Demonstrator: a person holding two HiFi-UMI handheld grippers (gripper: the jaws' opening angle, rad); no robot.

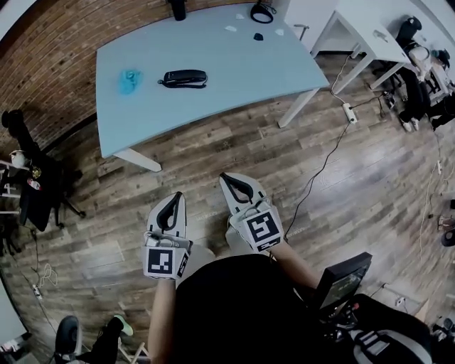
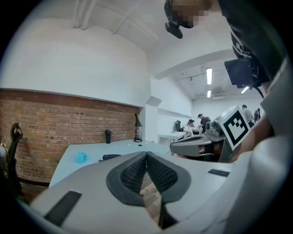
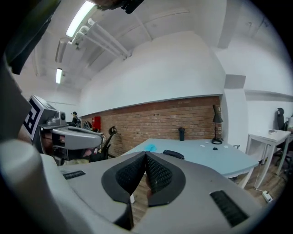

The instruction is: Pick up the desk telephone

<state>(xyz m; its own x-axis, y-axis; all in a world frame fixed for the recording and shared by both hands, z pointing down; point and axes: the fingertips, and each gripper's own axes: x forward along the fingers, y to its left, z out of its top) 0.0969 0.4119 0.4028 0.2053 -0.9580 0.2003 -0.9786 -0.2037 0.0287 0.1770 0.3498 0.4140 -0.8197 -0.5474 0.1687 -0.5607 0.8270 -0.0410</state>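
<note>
The black desk telephone (image 1: 185, 78) lies on the pale blue table (image 1: 234, 64), left of its middle; it also shows small in the left gripper view as the telephone (image 2: 111, 156) and in the right gripper view as the telephone (image 3: 173, 154). My left gripper (image 1: 173, 197) and right gripper (image 1: 226, 177) hang side by side over the wooden floor, well short of the table. Both are shut with nothing between their jaws. The left gripper (image 2: 146, 154) and right gripper (image 3: 146, 154) point roughly level toward the table.
A blue crumpled thing (image 1: 129, 79) lies left of the telephone. A dark cup (image 1: 177, 8), a lamp base (image 1: 261, 12) and small scraps sit at the table's far edge. White desks (image 1: 370, 32), a cable and power strip (image 1: 348, 111) lie right; a chair (image 1: 35, 185) stands left.
</note>
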